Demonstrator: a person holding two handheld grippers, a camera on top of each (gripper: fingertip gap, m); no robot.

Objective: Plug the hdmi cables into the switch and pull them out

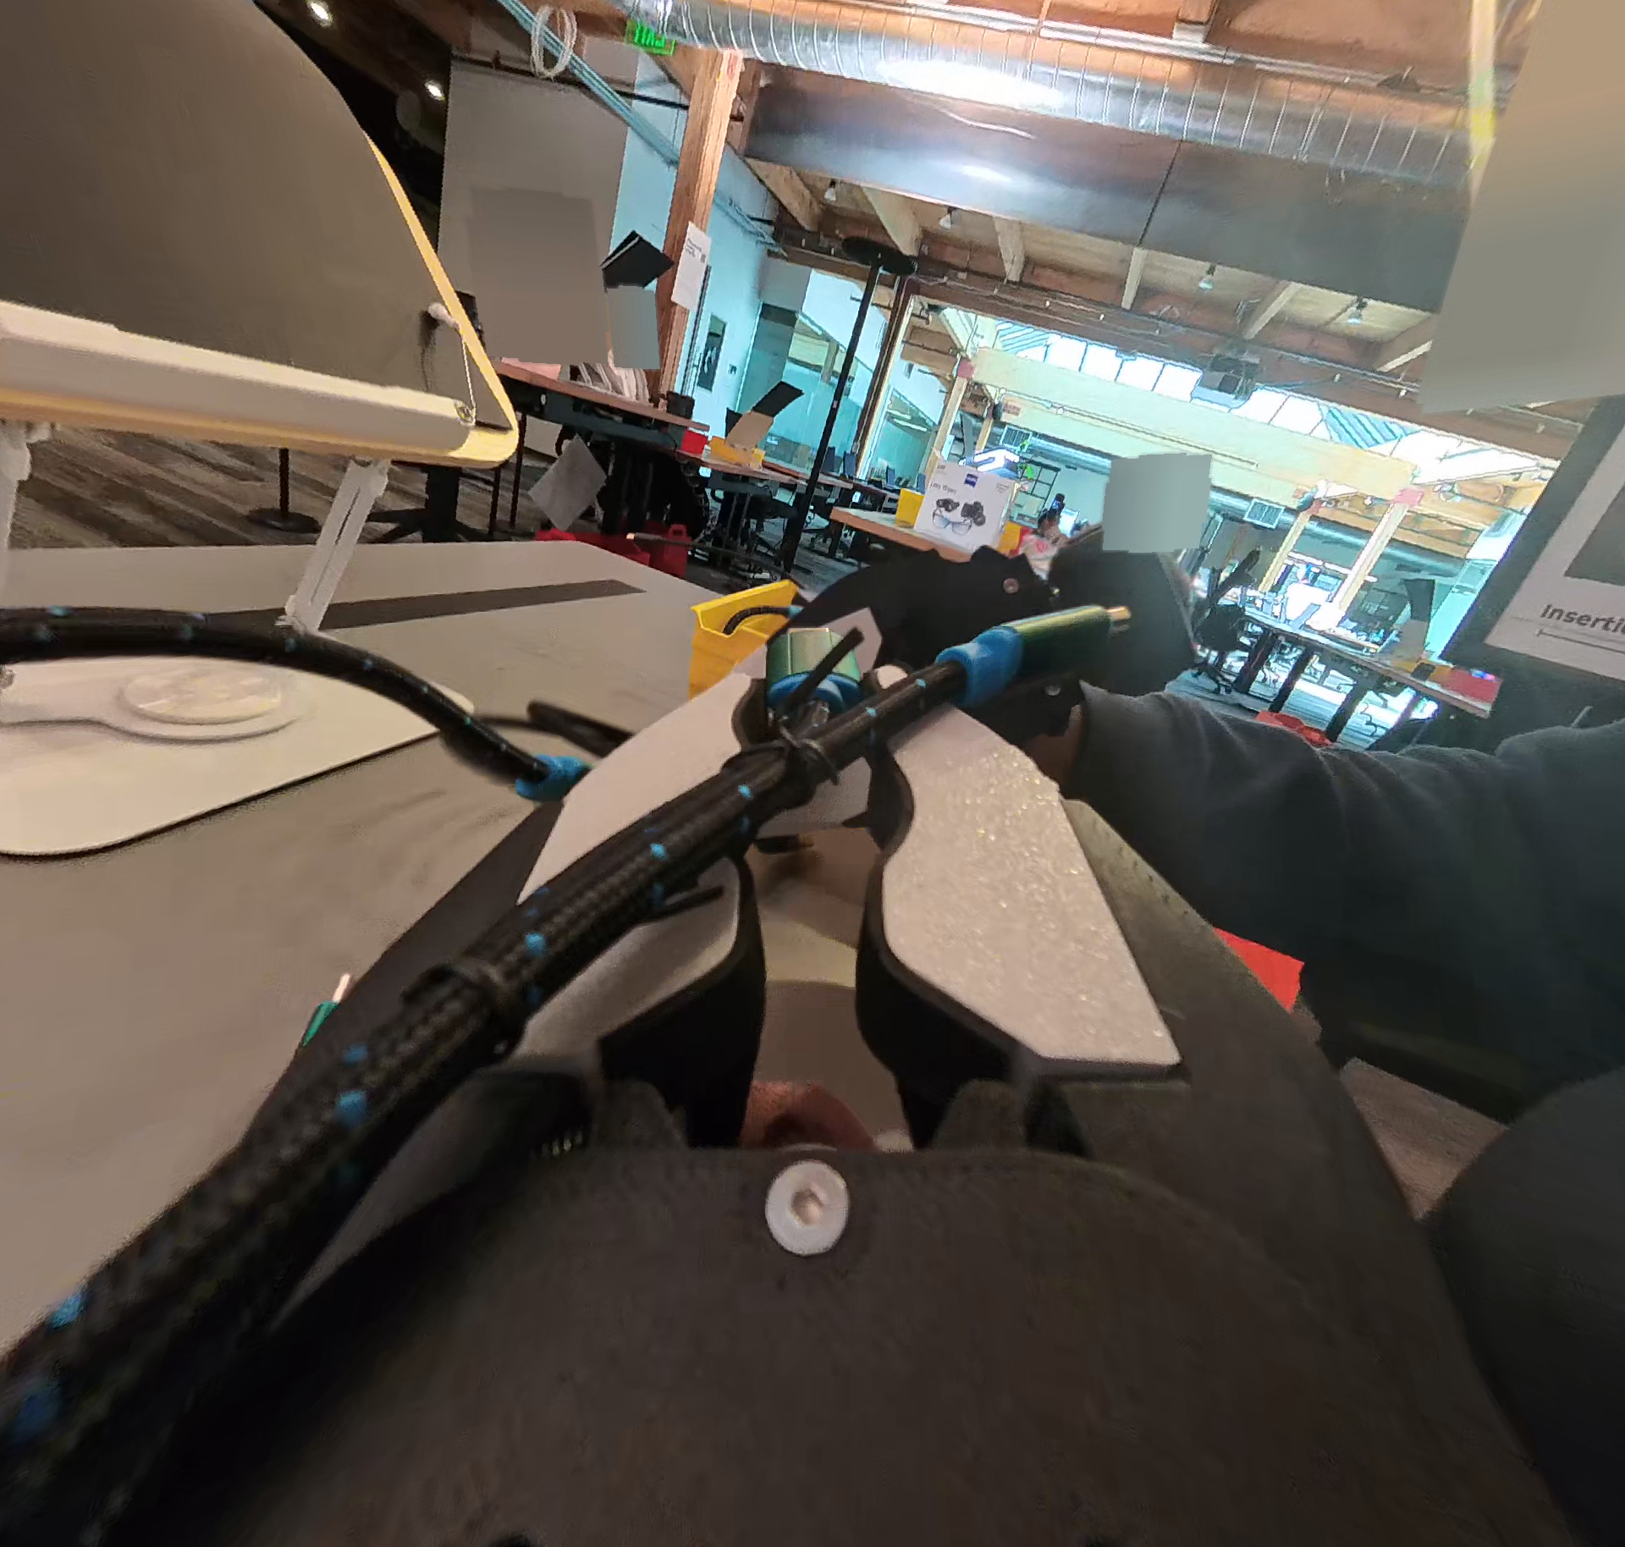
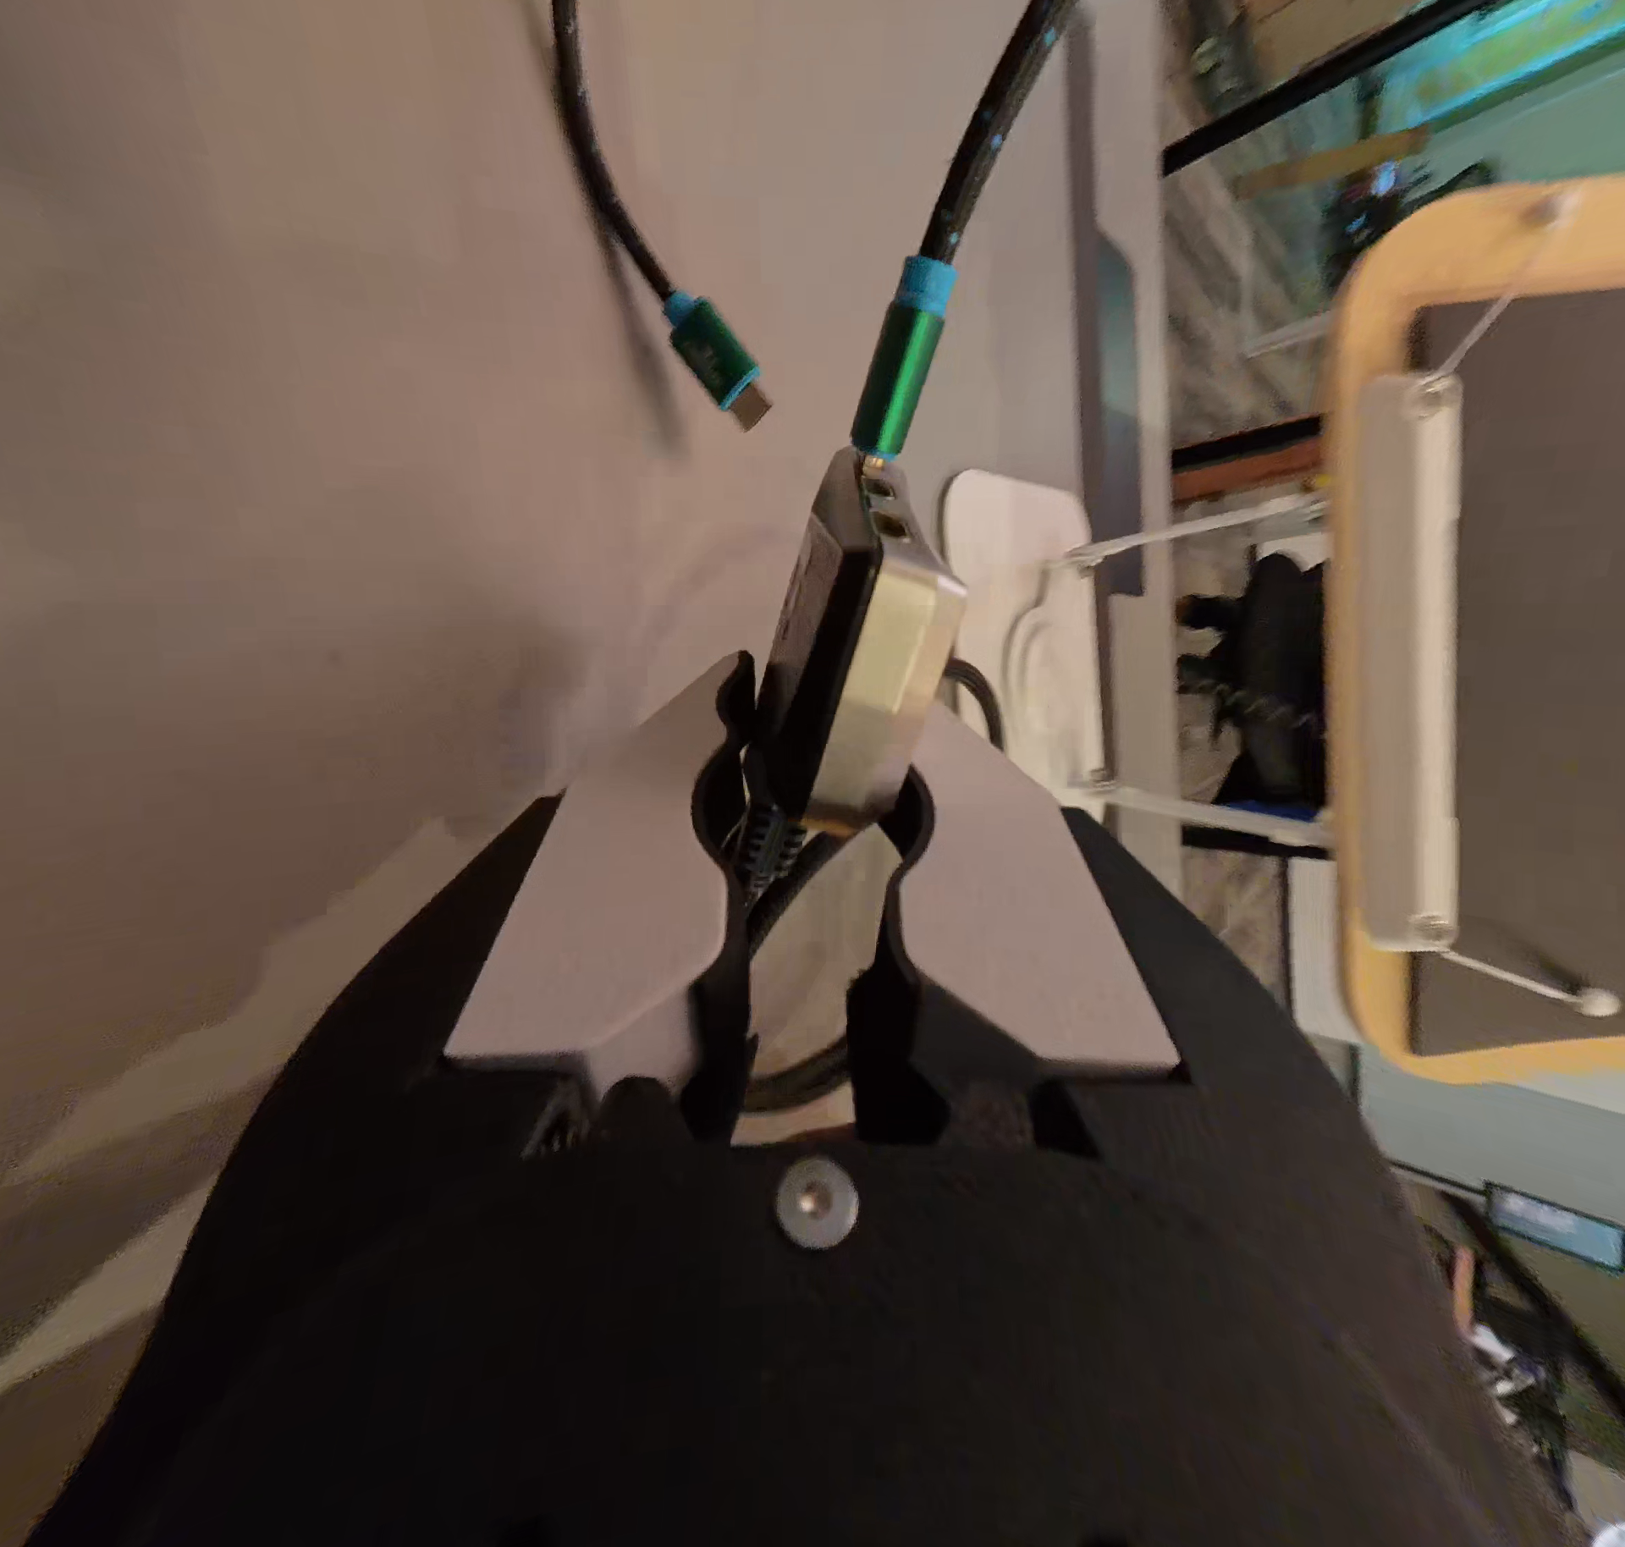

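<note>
Over the grey worktop, near its far edge, we see two hand-held grippers meeting at an HDMI connection. The right gripper is clamped on the cabled end of the switch, a black and silver box raised off the surface with its ports pointing away. The left gripper has its fingers closed on the braided cable some way behind the green plug, whose metal tip touches the end port. We cannot tell whether the plug is seated.

The risks, as we judge them, lie in the two grips. The switch is held by one end only, so a push or pull along the plug may swing it between the jaws or slide it free. The cable is gripped behind the plug, not on its shell, so the braid may bend and send the tip in crooked, scraping or jamming the port. A second plug hangs loose just beside the switch; a tie appears to bind its lead to the held cable, so it may drag across or snag.
</note>
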